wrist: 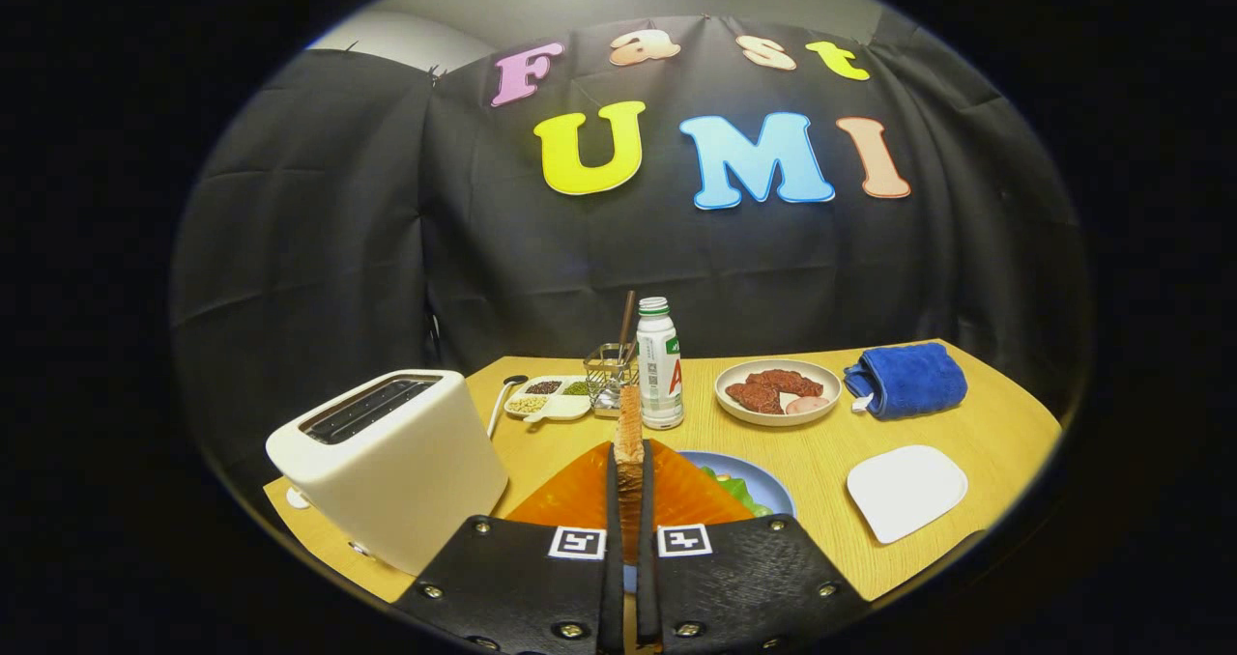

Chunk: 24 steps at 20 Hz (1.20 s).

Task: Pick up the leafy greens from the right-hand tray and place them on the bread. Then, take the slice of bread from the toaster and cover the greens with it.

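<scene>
The jaws (630,500) are closed almost completely on a slice of bread (629,442), which stands on edge between the two fingers with its browned crust facing the camera and its top reaching up past the fingertips. Under and just beyond the fingers lies a blue plate (763,481); on it sits an orange-brown slab, apparently the other bread (580,496), with leafy greens (736,488) showing at its right side, partly hidden by the right finger. Whether the greens lie on the slab or beside it cannot be told.

To the left of the fingers stands a white toaster (391,462) on the wooden surface (976,423); its two slots (367,409) look dark and nothing rises out of them. Beyond the held slice, a small wire basket (609,377) holds a dark stick-like utensil leaning upright, and a white bottle with a green cap (659,363) stands just beside it on the right. Left of the basket is a white divided dish (547,399) whose compartments hold dark, green and pale grains or seeds. Right of the bottle, a round bowl (778,392) carries reddish-brown pieces and one pale pink piece. Further right lies a folded blue towel (906,379). Nearer the camera, well apart from the plate, a white square tray (906,491) lies flat with nothing seen on it
</scene>
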Each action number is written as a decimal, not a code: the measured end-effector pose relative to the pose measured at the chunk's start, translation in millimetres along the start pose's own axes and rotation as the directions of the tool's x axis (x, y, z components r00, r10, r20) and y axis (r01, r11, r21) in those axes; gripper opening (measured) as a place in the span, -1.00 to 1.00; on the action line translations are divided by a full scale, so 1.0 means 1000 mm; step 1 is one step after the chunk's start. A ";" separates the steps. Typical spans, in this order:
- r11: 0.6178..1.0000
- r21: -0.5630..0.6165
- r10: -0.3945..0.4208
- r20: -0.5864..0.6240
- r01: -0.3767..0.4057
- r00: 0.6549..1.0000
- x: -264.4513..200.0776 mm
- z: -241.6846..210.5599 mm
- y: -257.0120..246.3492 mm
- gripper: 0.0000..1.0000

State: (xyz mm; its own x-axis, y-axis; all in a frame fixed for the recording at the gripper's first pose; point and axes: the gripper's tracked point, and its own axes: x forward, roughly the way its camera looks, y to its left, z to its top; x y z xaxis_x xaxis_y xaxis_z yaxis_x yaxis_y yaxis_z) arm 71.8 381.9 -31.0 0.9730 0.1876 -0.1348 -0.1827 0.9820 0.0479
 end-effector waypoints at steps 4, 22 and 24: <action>1.000 -0.003 0.008 -0.009 -0.008 1.000 0.003 -0.006 0.005 -0.89; 0.999 -0.033 -0.038 -0.061 0.036 0.997 0.022 -0.036 -0.035 -0.57; 0.998 -0.048 -0.043 -0.057 0.040 0.997 0.022 -0.036 -0.039 -0.56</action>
State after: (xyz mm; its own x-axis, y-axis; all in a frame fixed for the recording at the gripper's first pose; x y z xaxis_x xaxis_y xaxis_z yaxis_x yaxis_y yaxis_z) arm 94.9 348.7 -71.4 0.9702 0.1462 -0.1932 -0.1500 0.9887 -0.0048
